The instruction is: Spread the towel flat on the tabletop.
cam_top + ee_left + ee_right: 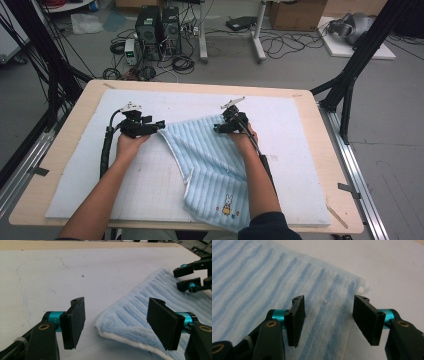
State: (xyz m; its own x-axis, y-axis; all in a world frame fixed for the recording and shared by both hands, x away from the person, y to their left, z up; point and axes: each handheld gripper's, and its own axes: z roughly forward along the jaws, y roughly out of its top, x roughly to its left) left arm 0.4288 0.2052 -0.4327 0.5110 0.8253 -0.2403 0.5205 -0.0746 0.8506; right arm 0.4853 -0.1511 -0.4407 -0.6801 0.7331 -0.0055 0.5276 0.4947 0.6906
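A light blue striped towel (pixel 210 165) lies loosely folded on the white mat (pixel 90 175), with a small rabbit stitched near its front edge. My left gripper (pixel 161 124) rests at the towel's left corner. In the left gripper view, the left gripper (pixel 116 315) is open, and the white-edged towel corner (pixel 105 326) lies between the pads without touching them. My right gripper (pixel 219 128) sits over the towel's far right part. In the right gripper view, the right gripper (pixel 328 313) stands open above the striped towel (pixel 262 282), near a frayed corner (pixel 361 289).
The mat covers most of a wooden table (pixel 330 165). Black frame posts (pixel 350 75) stand at both sides. Computers and cables (pixel 160 35) lie on the floor beyond the table's far edge. Bare mat stretches left of and behind the towel.
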